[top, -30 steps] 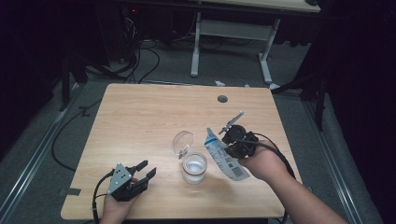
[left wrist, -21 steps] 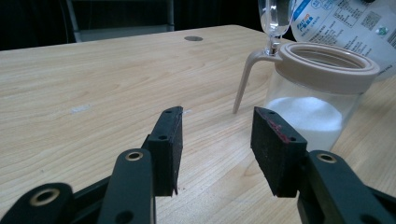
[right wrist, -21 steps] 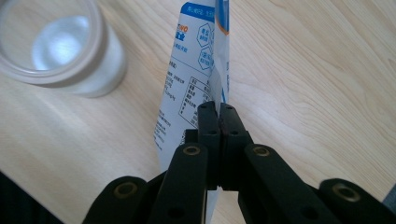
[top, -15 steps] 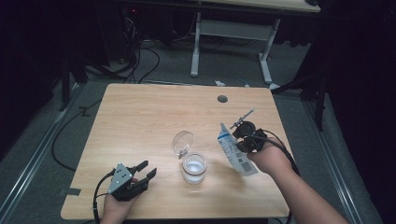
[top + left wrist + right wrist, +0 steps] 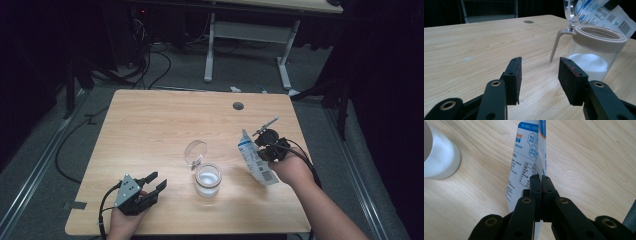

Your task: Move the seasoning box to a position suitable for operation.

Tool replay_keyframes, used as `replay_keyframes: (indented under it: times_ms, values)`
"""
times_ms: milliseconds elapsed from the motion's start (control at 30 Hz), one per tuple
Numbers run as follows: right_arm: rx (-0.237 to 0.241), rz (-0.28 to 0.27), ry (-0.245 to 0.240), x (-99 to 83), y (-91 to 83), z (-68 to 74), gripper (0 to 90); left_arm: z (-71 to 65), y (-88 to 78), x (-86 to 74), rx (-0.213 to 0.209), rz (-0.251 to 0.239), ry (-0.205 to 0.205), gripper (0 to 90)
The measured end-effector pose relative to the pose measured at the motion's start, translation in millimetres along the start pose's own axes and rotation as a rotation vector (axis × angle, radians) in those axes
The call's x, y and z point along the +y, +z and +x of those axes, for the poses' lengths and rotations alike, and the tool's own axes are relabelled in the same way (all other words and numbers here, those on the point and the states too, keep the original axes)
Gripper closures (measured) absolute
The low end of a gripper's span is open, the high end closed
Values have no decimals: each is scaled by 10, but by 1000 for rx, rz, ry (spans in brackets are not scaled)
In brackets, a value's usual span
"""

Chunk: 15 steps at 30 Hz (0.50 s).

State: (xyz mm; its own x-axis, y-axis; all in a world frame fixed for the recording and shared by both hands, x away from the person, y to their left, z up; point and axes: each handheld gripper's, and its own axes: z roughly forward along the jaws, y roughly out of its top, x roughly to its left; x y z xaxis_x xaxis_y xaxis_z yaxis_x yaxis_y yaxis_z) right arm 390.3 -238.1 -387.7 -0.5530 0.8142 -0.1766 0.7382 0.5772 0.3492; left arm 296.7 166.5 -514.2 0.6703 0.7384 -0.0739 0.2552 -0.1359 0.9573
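Note:
A clear glass jar [image 5: 207,180] with a beige rim and white powder in its bottom stands near the table's front middle; its hinged lid [image 5: 195,152] is flipped up behind it. In the left gripper view the jar [image 5: 596,53] is just ahead and right of the jaws. My left gripper [image 5: 152,184] rests open at the front left, nothing between its pads [image 5: 515,77]. My right gripper [image 5: 263,151] is shut on a white and blue pouch [image 5: 255,160], held right of the jar. The pouch [image 5: 529,162] hangs over the tabletop, pinched at its edge.
The wooden table [image 5: 150,125] has a round cable hole [image 5: 238,106] near its far edge. Beyond the table's far edge stand a white desk frame [image 5: 250,40] and cables [image 5: 150,65] on a grey floor. Black cables trail from both grippers.
My right gripper has carried the pouch to the right and lower, away from the jar's mouth. The left gripper has kept still.

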Motion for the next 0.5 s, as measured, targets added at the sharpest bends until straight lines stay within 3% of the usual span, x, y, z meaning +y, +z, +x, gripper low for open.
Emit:
replay_keyframes:
  times_ms: [300, 500]
  values:
    - [-18, -56, 21, -57, -5, 2, 900, -3, 8, -12, -3, 2, 0, 536]
    - [-35, -121, 56, -128, -20, 17, 900, -3, 21, -23, -16, 8, 2, 548]
